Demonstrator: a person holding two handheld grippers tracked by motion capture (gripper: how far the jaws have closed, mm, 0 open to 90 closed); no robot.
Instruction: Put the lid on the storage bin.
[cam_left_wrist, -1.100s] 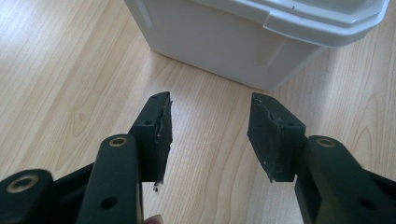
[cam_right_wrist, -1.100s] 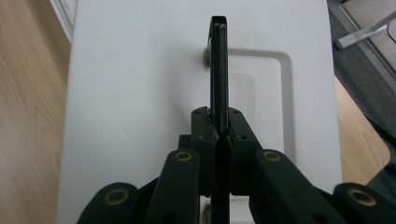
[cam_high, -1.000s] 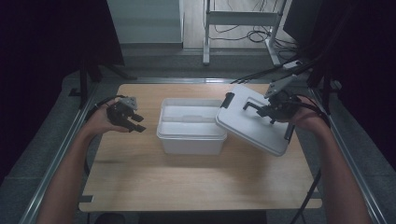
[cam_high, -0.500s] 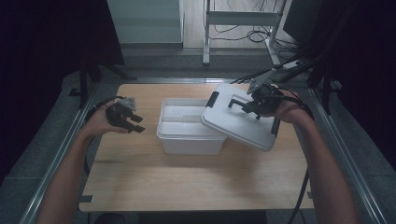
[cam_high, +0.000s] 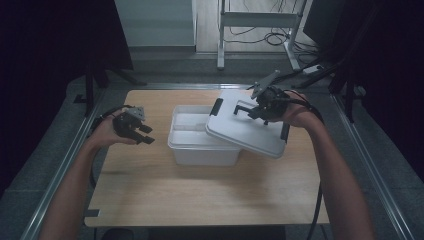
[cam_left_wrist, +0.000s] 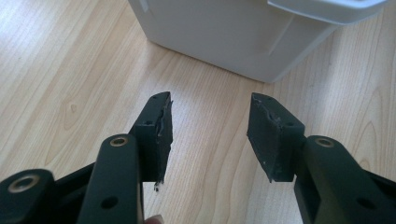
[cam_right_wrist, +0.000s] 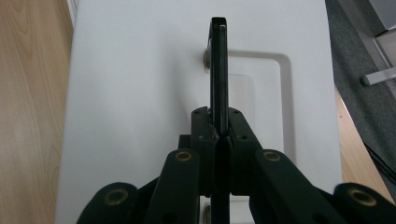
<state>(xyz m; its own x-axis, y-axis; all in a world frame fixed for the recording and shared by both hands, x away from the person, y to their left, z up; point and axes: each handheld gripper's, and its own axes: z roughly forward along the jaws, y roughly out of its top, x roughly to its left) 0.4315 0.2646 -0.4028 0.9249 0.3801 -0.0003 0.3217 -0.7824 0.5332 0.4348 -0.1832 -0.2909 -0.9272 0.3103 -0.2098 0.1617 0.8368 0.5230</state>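
Wooden table (cam_high: 200, 200) on grey carpet (cam_high: 45, 160); white metal stand (cam_high: 255, 20) and cables (cam_high: 265, 37) beyond the fingers.

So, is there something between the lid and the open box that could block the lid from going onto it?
Nothing visible blocks it. The right gripper holds the white lid by its black handle, tilted, already over the right edge of the white box. The left gripper waits open, apart on the box's left.

We see the left gripper (cam_left_wrist: 209, 135) at the bottom of the frame, jaws apart, nothing between them | white box (cam_left_wrist: 224, 35) across the top (a lid edge (cam_left_wrist: 327, 8) overhangs upper right) | wooden table (cam_left_wrist: 60, 79) beneath.
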